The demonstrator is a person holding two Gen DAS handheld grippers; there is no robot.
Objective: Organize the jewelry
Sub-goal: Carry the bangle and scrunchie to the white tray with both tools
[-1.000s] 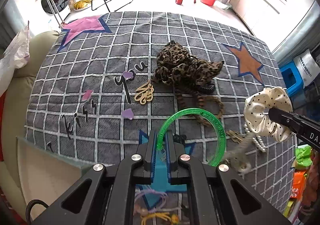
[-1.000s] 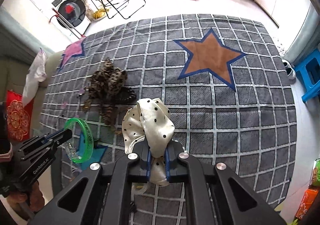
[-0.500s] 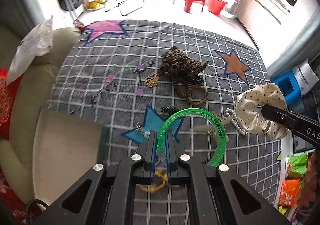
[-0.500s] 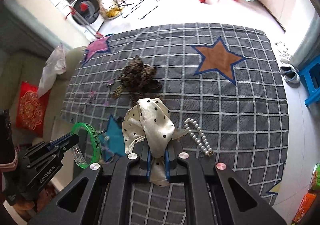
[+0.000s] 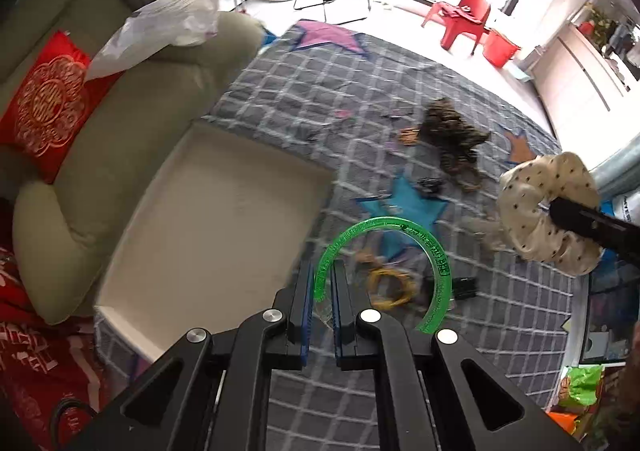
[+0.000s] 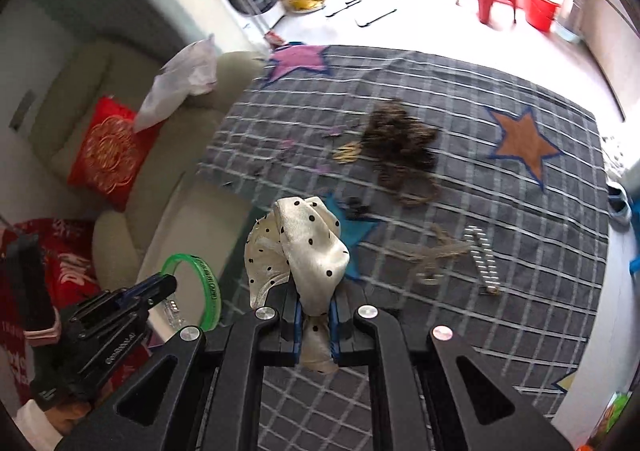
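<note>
Both grippers had swung toward the tray (image 5: 224, 219), frame left; left gripper (image 5: 321, 283) clamped the bangle (image 5: 438, 271), right gripper (image 6: 314, 311) clamped the scrunchie (image 6: 304, 247).

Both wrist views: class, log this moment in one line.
left gripper: shut on green plastic bangle | right gripper: shut on cream polka-dot scrunchie

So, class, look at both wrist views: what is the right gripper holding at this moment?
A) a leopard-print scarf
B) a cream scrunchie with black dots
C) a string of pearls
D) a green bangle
B. The right gripper is shut on the cream dotted scrunchie, held up above the blanket; the green bangle is in the left gripper instead.
</note>
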